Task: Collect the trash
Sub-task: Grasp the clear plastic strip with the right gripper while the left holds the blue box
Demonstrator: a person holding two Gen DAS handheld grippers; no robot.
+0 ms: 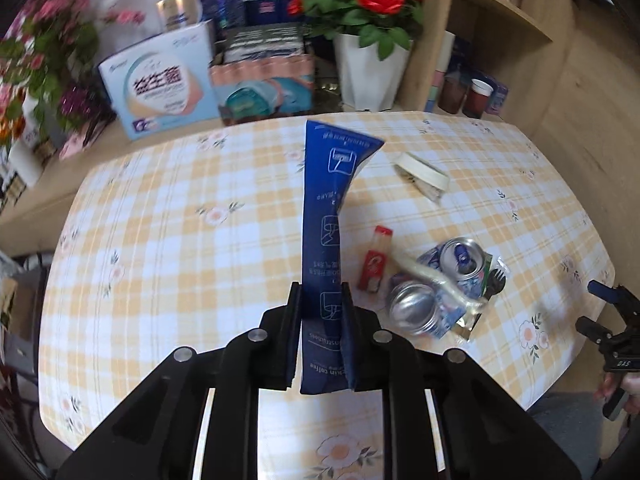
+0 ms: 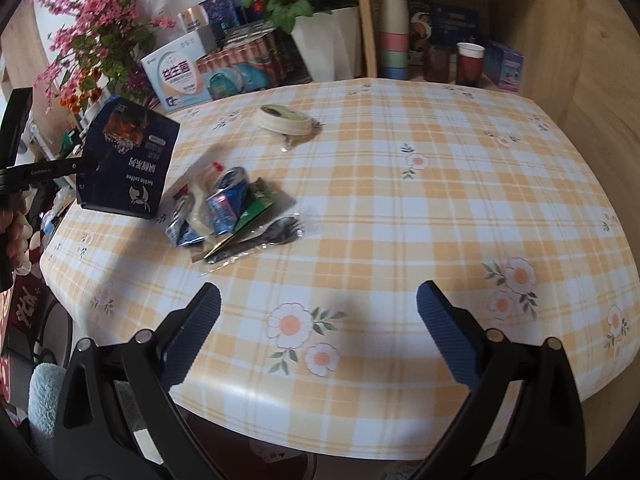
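Observation:
My left gripper (image 1: 320, 300) is shut on a flattened dark blue coffee box (image 1: 326, 216) and holds it above the checked tablecloth (image 1: 160, 240); the box also shows in the right wrist view (image 2: 128, 164), at the left. A trash pile lies on the table: crushed blue cans (image 1: 460, 258) (image 2: 228, 196), a red and white small pack (image 1: 374, 260), a black plastic fork in a clear wrapper (image 2: 264, 236) and green wrappers. A white round lid (image 1: 422, 170) (image 2: 286, 118) lies further back. My right gripper (image 2: 318, 312) is open and empty above the table's near edge.
Behind the table stand a white and blue box (image 1: 160, 84), a pack of cans (image 1: 264, 80), a white pot of red roses (image 1: 372, 68) and pink flowers (image 2: 100, 32). A wooden shelf (image 2: 440, 20) holds stacked cups and small boxes.

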